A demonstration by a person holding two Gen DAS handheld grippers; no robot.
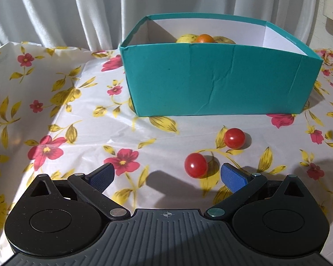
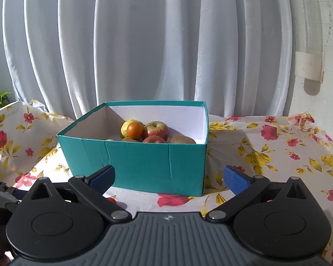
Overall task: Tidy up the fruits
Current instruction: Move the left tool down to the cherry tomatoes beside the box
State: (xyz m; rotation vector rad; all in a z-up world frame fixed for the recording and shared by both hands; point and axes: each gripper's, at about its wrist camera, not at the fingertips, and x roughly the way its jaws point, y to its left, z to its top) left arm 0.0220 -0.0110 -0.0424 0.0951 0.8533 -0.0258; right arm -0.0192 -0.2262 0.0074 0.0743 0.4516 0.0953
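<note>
Nearby, two cherry tomatoes [image 1: 195,165] lie before the teal box [image 1: 217,82], both left gripper [image 1: 167,175] and right gripper [image 2: 168,176] spread empty.

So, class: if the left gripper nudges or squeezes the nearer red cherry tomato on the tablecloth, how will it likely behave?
The nearer cherry tomato looks round and glossy, so it would probably roll off if nudged. Its shiny skin may slip between the blue pads of the left gripper. It is small and probably soft, so a hard squeeze could burst it.
</note>
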